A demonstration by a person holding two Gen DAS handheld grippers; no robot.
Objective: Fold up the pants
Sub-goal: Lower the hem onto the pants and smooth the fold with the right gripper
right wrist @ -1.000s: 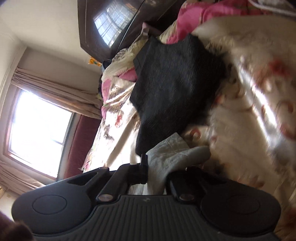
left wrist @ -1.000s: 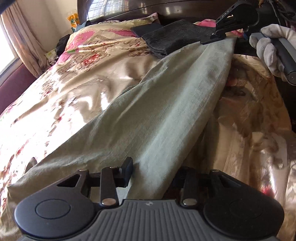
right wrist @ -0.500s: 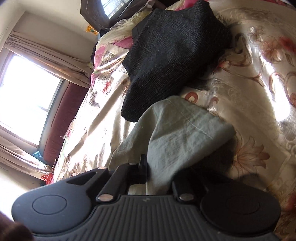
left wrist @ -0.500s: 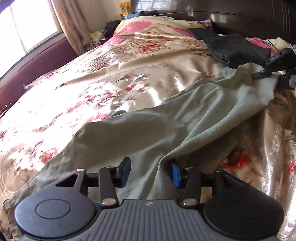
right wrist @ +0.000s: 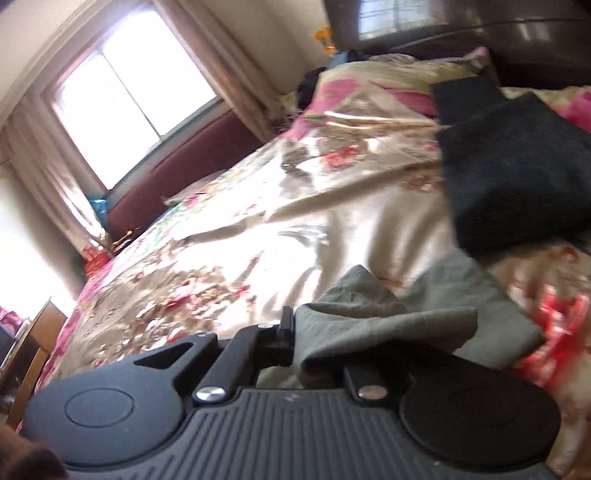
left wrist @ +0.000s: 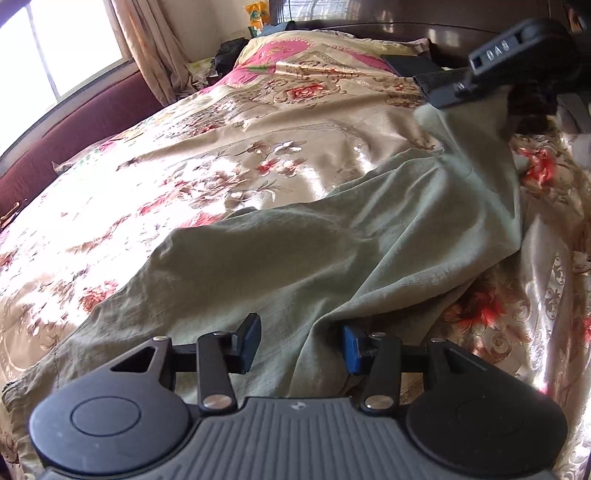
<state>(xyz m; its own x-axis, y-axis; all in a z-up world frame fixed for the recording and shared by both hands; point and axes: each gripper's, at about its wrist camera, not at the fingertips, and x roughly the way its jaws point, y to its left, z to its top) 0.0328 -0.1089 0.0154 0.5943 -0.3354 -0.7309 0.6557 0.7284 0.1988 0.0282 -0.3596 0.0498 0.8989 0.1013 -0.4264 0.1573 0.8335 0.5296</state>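
Gripping green pants, right tool lifts them; left tool gapes.

Matt woven pants, glossy satin bedspread

We've got loads of open room on the window side: the floral bedspread lies bare there, nothing sticking up. The green pants sprawl across the near middle, so any low pass there runs over cloth. Toward the headboard a stack of dark folded clothes blocks the way (it sits just beyond the lifted pants corner). The maroon bed rail and curtain wall off the far edge.
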